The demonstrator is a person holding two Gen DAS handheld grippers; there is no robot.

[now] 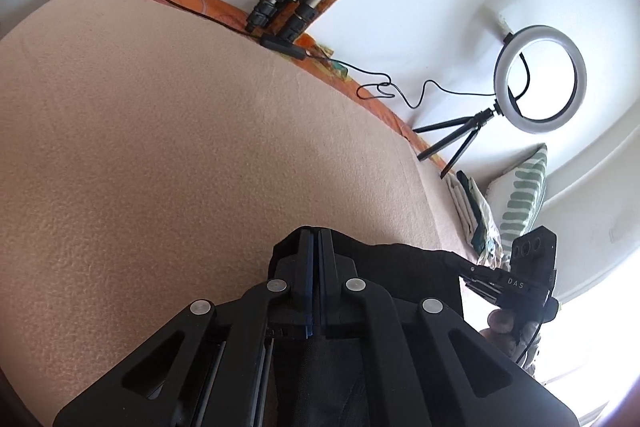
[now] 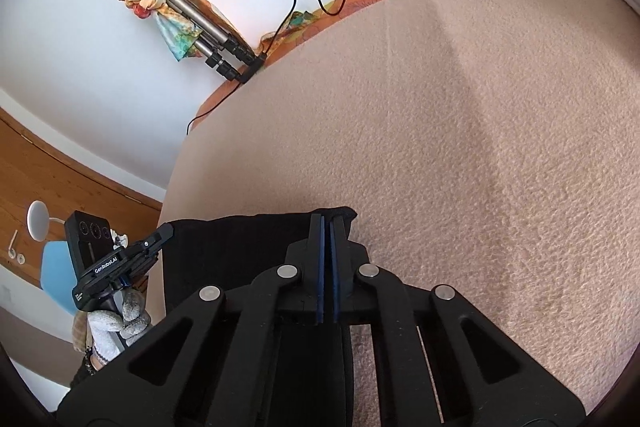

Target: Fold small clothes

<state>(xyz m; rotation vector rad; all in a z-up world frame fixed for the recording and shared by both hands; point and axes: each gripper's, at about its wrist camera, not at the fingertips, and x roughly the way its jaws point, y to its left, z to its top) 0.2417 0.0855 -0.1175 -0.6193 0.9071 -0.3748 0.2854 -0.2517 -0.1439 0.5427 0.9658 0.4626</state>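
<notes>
A small black garment point(image 1: 420, 267) lies at the near edge of a beige blanket point(image 1: 180, 147). My left gripper point(image 1: 315, 233) is shut on the garment's left corner, and dark fabric bunches around its blue pads. My right gripper point(image 2: 330, 221) is shut on the opposite corner of the black garment point(image 2: 240, 247), whose tip sticks out beside the fingers. The cloth stretches flat between the two grippers. Each wrist view shows the other tool at the garment's far end: the right gripper point(image 1: 466, 267) and the left gripper point(image 2: 168, 229), which is held in a gloved hand point(image 2: 116, 327).
The blanket point(image 2: 480, 147) covers a bed with an orange sheet edge point(image 1: 224, 11) against a white wall. A folded tripod point(image 1: 288, 3) wrapped in colourful cloth, a black cable point(image 1: 400, 95) and a ring light point(image 1: 540, 79) on a small stand sit at the far edge. A striped pillow point(image 1: 524, 195) lies right.
</notes>
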